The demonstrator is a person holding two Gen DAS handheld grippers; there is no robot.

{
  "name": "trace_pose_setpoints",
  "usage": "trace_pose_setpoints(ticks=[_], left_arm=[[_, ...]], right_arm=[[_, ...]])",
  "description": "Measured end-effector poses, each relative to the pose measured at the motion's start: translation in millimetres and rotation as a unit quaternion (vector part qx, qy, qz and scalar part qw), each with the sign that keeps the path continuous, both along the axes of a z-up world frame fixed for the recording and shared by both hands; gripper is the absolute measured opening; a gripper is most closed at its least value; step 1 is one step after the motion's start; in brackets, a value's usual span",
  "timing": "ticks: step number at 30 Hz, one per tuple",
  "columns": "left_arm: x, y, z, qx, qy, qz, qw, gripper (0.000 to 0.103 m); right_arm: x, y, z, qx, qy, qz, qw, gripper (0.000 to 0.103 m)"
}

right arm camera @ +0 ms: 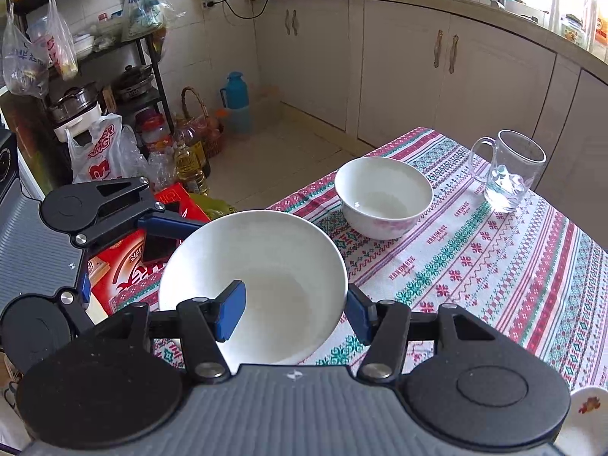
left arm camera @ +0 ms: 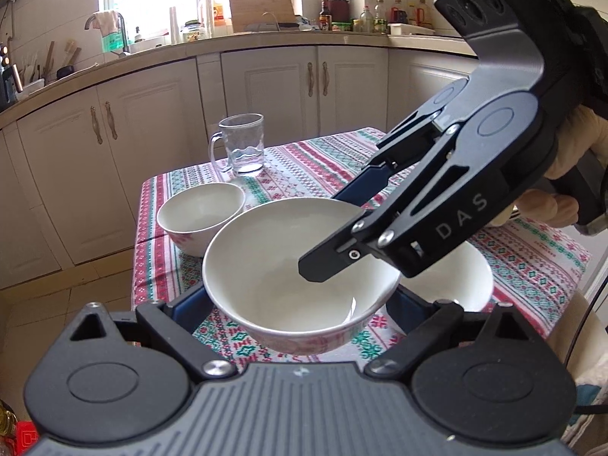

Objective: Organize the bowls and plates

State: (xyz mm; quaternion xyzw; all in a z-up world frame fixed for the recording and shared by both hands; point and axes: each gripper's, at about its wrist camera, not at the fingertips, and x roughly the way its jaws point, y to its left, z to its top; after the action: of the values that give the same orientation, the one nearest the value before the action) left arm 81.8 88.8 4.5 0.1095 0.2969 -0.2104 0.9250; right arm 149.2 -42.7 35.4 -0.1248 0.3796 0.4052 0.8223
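A large white bowl (left arm camera: 288, 266) (right arm camera: 262, 281) hangs above the patterned tablecloth (right arm camera: 494, 258). My right gripper (right arm camera: 292, 311) (left arm camera: 342, 228) straddles its right rim, one pad (right arm camera: 230, 311) inside and one outside; the gap looks wide, and contact is unclear. My left gripper (left arm camera: 300, 304) is open with fingers on either side of the bowl's base. A smaller white bowl (left arm camera: 199, 216) (right arm camera: 383, 197) stands farther back on the cloth. Another white dish (left arm camera: 456, 281) lies partly hidden behind the right gripper.
A glass mug (left arm camera: 243, 144) (right arm camera: 509, 171) stands at the table's far end. Kitchen cabinets (left arm camera: 266, 87) run behind. Left of the table the floor holds a red box (right arm camera: 125, 262), oil bottles (right arm camera: 190, 167), bags and a shelf rack. A white dish edge (right arm camera: 585, 418) shows bottom right.
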Motion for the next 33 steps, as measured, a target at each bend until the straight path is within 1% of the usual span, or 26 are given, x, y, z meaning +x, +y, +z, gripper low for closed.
trace_pose_setpoints(ticks=[7,15,22,33], left_arm=[[-9,-18,5,0.0,-0.001,-0.026,0.9997,0.096],[-12,-41,6,-0.004,-0.002,-0.056,0.9984,0.096],[-10,-61,2,-0.006,0.002,-0.081,0.9967,0.096],[-4,-77,-10,-0.007,0.025,-0.093,0.9953,0.096]], right_arm=[[-17,-22,6,-0.001,-0.008,-0.015,1.0,0.062],[-33,-50,10,0.0,-0.018,-0.046,0.999,0.062],[-38,-74,6,0.0,-0.015,-0.074,0.997,0.062],[-39,-95,-9,0.005,0.003,-0.099,0.995,0.062]])
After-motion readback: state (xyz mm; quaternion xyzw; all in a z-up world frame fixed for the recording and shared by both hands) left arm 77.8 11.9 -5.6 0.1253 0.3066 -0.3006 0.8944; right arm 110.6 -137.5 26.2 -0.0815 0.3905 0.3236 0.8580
